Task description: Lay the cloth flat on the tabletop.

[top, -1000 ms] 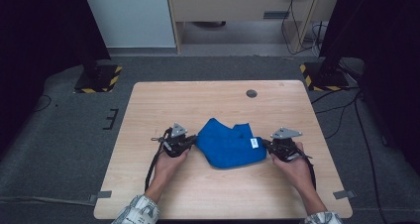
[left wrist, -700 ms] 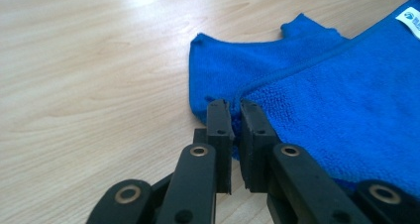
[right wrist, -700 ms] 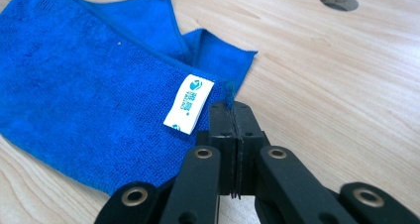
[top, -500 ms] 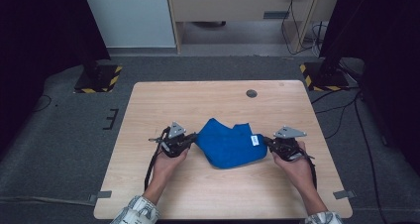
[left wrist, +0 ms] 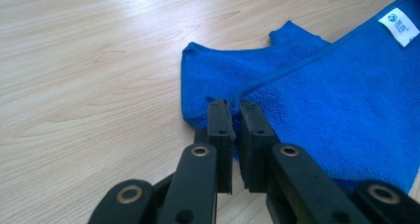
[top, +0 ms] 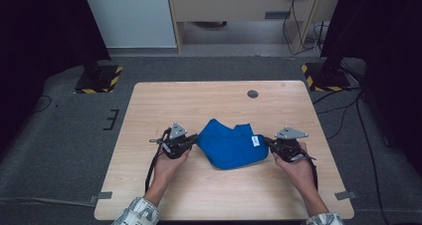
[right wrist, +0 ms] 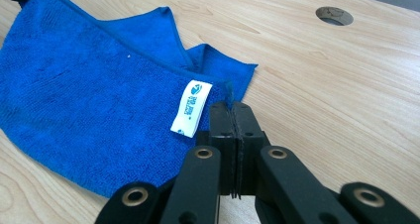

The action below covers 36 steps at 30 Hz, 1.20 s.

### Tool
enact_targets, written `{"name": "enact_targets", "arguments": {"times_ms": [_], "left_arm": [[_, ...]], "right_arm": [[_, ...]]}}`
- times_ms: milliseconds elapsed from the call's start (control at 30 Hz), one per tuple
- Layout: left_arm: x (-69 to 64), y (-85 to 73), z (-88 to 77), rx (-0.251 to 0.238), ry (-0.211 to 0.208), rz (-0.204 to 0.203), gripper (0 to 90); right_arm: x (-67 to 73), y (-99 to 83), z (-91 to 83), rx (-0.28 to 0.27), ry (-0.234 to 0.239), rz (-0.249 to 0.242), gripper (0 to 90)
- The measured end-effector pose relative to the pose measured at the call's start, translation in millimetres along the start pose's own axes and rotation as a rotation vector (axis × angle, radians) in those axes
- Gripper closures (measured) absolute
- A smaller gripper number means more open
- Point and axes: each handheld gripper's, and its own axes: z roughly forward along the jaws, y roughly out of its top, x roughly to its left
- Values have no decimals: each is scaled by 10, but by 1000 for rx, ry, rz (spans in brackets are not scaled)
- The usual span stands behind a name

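1. Nearest the camera, a person's forearms in checked sleeves (top: 137, 211) reach onto the worktop (top: 164, 100) from its front edge, each hand carrying a gripper.
2. The left gripper (top: 191, 141) has its fingers (left wrist: 220, 120) clamped on the left hem of a blue cloth (top: 229, 144); the left gripper view shows the fabric pinched in the narrow slit between them.
3. The right gripper (top: 268, 142) has its fingers (right wrist: 221, 122) pressed tight on the cloth's right corner, just beside a white label (right wrist: 191, 108).
4. The cloth lies on the middle of the worktop between the 2 grippers, folded over itself, with 2 uneven corners poking out at the far side.
5. Beyond it, a round hole (top: 253, 93) sits in the worktop near the far edge.
6. Judged from this, both corners are secured and the grasp is done; lifting, stretching or folding the cloth neatly appears still to come.
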Motion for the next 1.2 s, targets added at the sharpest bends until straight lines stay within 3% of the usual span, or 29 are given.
{"name": "enact_targets", "arguments": {"times_ms": [233, 700, 1200], "left_arm": [[-5, 39, -50, -12, 3, -2, 857], [8, 40, -67, -1, 4, -6, 860], [-29, 209, -268, -57, 1, -15, 863]], "right_arm": [[40, 49, -58, -27, -3, -11, 897], [49, 63, -66, -30, -5, -22, 898], [107, 236, -234, -87, -9, -38, 898]]}}
